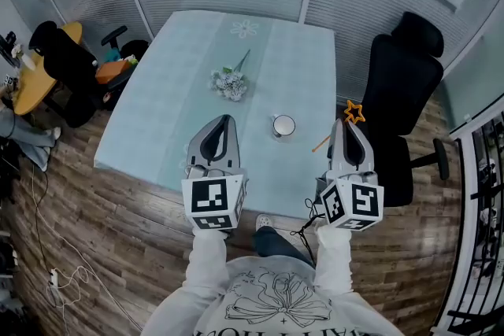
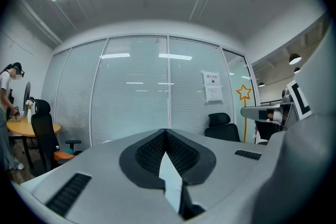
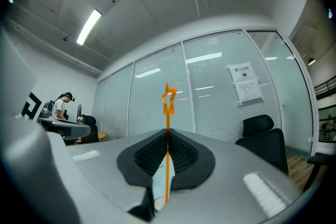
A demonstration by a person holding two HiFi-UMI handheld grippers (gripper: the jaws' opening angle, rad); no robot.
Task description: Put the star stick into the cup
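Note:
An orange star stick (image 1: 353, 112) is clamped in my right gripper (image 1: 347, 124), its star poking past the jaw tips and its lower end (image 1: 320, 144) sticking out to the left. In the right gripper view the star stick (image 3: 168, 113) rises straight up between the closed jaws. A white cup (image 1: 283, 126) stands on the pale blue table (image 1: 189, 83), left of the right gripper. My left gripper (image 1: 224, 120) hovers near the table's front edge, left of the cup, shut with nothing in it. Its jaws (image 2: 166, 131) meet at the tips.
A small bunch of white flowers (image 1: 230, 81) lies on the table beyond the left gripper. A black office chair (image 1: 402, 90) stands to the table's right. Another black chair (image 1: 67, 67) and a yellow table (image 1: 35, 75) are at the left. A person (image 2: 8, 107) stands by that table.

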